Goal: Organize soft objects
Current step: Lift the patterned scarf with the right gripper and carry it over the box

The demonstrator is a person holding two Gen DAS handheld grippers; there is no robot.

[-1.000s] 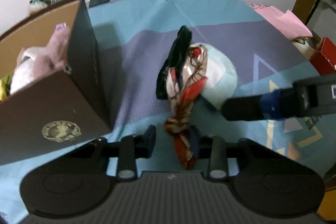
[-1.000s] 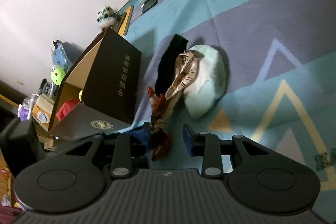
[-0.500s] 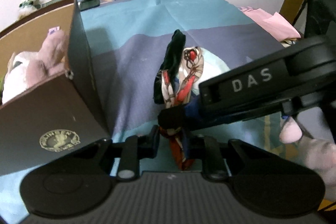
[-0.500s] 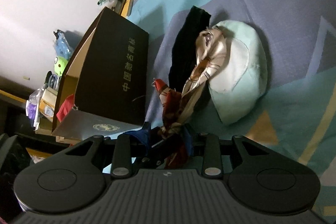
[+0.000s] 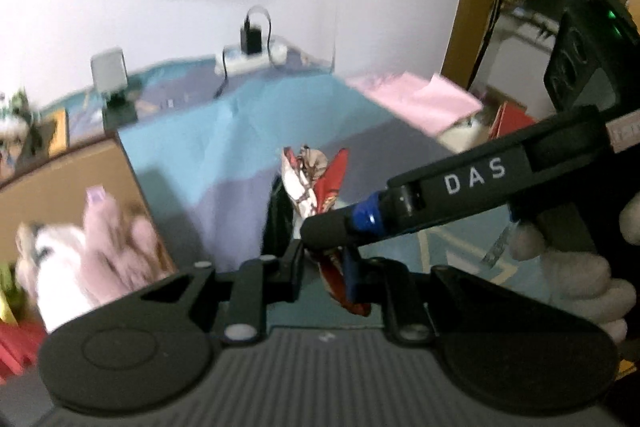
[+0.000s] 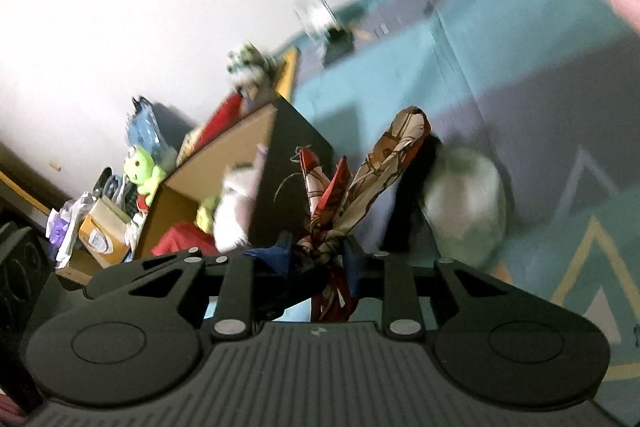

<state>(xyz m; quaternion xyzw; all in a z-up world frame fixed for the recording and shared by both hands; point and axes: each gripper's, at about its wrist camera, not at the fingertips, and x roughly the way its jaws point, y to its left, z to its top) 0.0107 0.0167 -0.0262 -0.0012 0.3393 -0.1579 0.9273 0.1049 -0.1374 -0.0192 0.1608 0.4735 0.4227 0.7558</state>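
Both claws pinch the same patterned red-and-cream scarf (image 6: 362,183), and each has just been closing its jaws, with the cloth between them. In the right wrist view the right claw (image 6: 318,259) grips the scarf at a bunched, knotted part; the cloth fans upward from there in two tails, and a short red end hangs below the jaws. In the left wrist view the left claw (image 5: 322,259) is pressed on the scarf's lower red end, while the right claw's black finger (image 5: 332,225), wrapped in blue tape, crosses in from the right just above it; a gloved hand (image 5: 576,279) holds that tool at the right edge. The scarf is lifted off the blue and purple sheet (image 5: 224,147). Behind it on the sheet lie a black cloth (image 6: 404,211) and a pale green cap (image 6: 468,203), touching each other. To the left stands an open dark box (image 6: 288,183) with a brown inside, holding a pink and white plush toy (image 5: 92,247) and something red. At the far wall a power strip (image 5: 252,59) with a charger lies on the sheet. Both views are blurred.
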